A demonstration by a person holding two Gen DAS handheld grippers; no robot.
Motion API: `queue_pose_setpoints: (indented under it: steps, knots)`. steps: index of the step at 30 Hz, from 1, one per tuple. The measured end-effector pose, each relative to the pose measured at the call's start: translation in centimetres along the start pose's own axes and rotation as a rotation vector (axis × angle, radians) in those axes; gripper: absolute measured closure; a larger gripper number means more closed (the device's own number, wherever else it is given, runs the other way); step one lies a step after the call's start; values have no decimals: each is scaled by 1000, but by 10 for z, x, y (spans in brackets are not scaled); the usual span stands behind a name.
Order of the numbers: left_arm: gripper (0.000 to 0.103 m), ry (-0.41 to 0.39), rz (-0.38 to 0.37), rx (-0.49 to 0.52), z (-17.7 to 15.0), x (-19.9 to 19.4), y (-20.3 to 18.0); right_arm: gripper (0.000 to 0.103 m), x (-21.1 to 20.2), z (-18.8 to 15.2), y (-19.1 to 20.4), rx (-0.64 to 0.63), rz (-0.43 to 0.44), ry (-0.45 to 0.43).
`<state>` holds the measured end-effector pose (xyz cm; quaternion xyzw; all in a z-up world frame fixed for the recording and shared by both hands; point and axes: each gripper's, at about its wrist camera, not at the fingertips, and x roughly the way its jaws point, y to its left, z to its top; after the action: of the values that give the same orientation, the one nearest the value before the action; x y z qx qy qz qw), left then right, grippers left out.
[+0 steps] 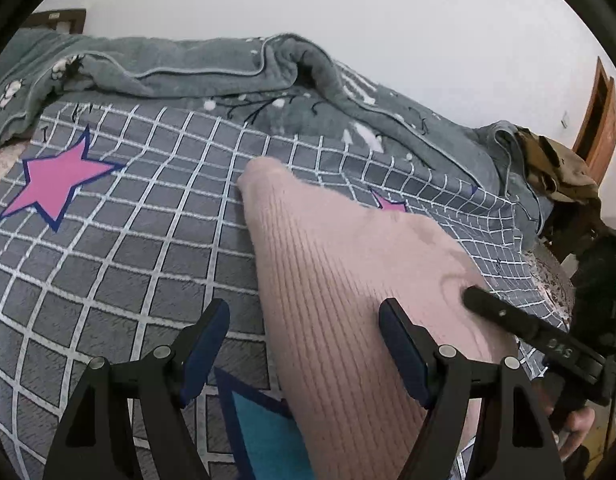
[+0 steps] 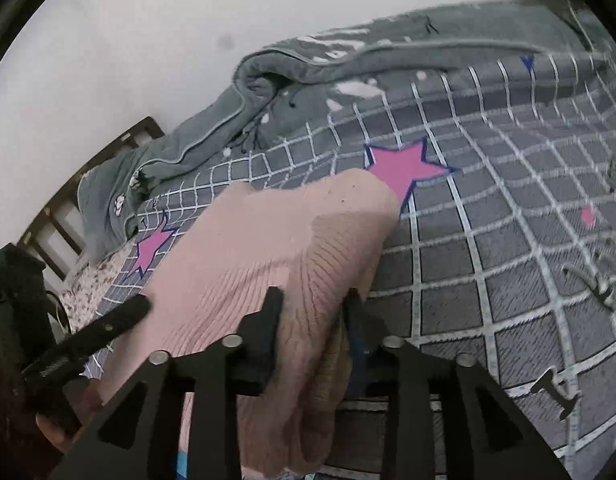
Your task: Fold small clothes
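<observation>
So there's a pink ribbed knit garment [image 1: 347, 280] lying on the bed, on top of a grey bedsheet [image 1: 128, 248] with a white grid and pink stars on it. It sits toward the near edge of the bed, with its narrow end pointing at the crumpled grey-green blanket [image 1: 212, 64] heaped along the far edge.

The left gripper [image 1: 304, 344] has its jaws spread wide and isn't pinching anything; the knit runs under its right-hand finger while the other finger hangs over bare sheet.

The right gripper [image 2: 311, 320] has a bunched fold of the pink fabric between its two fingers, and they look clamped onto it. There's a wooden door [image 1: 597, 120] off past the far corner of the bed.
</observation>
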<state>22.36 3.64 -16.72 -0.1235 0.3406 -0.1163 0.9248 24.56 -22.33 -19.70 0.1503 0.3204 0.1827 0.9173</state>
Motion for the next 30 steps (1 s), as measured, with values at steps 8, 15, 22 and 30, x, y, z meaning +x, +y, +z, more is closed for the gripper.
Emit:
queue_pose_setpoints:
  steps: [8,15,22,30]
  knots:
    - [26,13,-24,-37,-4,1,7,64,2,-14,6,-78,-58,29]
    - [27,1,-18,-13,-12,-10,4,59,-13,-19,7,-101,-97,3]
    - [27,8,17,24,-21,-22,-3,58,-24,-27,10,-94,-106,-7]
    - [27,67,68,33,-30,-33,-9,57,-39,-33,20,-100,-146,38]
